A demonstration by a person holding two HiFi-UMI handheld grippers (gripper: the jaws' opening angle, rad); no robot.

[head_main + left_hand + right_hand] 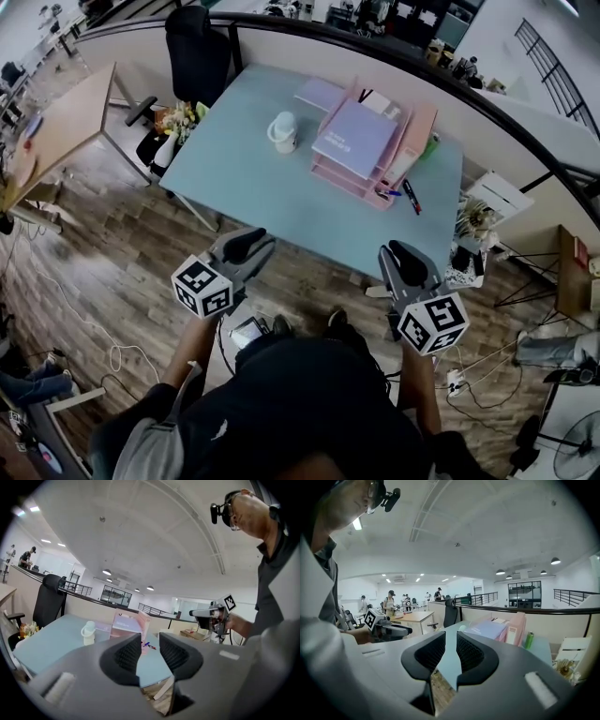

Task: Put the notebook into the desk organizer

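A pink desk organizer [405, 141] stands at the far right of the light blue desk [253, 187]. A lavender notebook [354, 139] lies on its top tray. A second pale lavender notebook [319, 92] lies flat on the desk behind it. My left gripper [258, 236] and right gripper [398, 248] hover over the floor short of the desk's near edge, both shut and holding nothing. In the left gripper view the jaws [150, 641] point at the organizer [133, 623]. In the right gripper view the jaws [451, 641] point along the desk, with the organizer [515, 627] to their right.
A white mug [283, 131] stands left of the organizer and pens [410, 195] lie by its right end. A green bottle [528, 640] sits behind the organizer. A black chair [197, 52], a wooden table [66, 122] and flowers [173, 122] are at the left; cables trail over the floor.
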